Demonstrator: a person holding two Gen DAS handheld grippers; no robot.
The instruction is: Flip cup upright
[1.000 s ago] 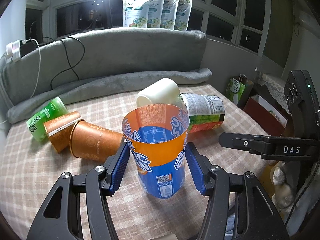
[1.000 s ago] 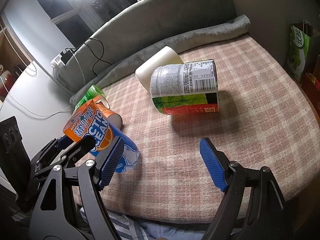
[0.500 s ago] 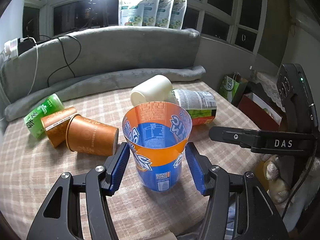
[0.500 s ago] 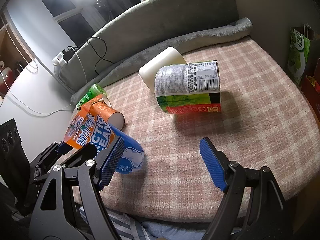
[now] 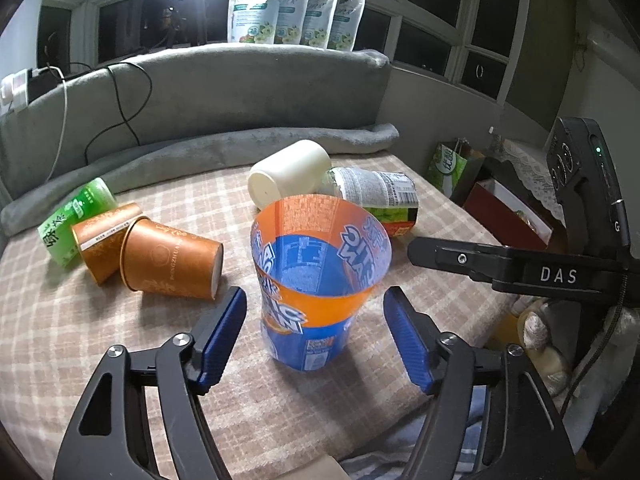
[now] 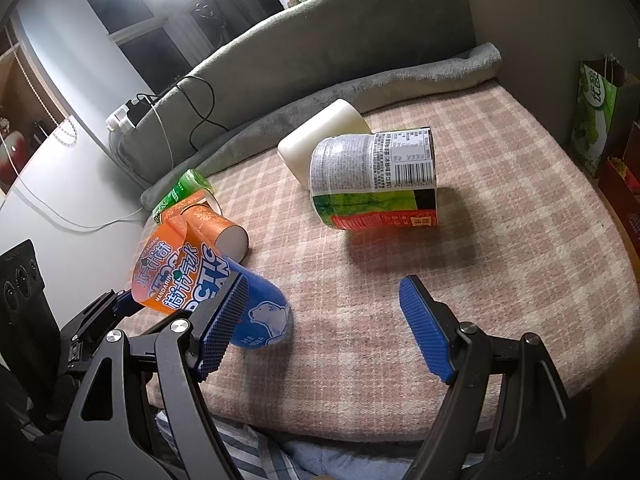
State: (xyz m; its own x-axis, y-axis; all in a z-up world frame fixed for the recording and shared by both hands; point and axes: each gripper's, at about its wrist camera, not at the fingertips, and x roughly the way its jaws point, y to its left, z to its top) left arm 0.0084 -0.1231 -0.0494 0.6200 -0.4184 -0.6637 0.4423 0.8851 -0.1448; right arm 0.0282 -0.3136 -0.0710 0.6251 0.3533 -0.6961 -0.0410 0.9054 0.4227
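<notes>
My left tool (image 5: 316, 332) is spread apart, its blue pads clear of the orange-and-blue cup (image 5: 316, 280) between them. The cup stands on its base on the plaid tabletop (image 5: 80, 344), mouth up, long axis near vertical and leaning a little; I see nothing inside. My right tool (image 6: 320, 324) is also apart, empty. Behind lie two brown paper cups (image 5: 168, 256), a green cup (image 5: 76, 212), a white cup (image 5: 288, 172) and a labelled bottle (image 5: 376, 196), all on their sides
</notes>
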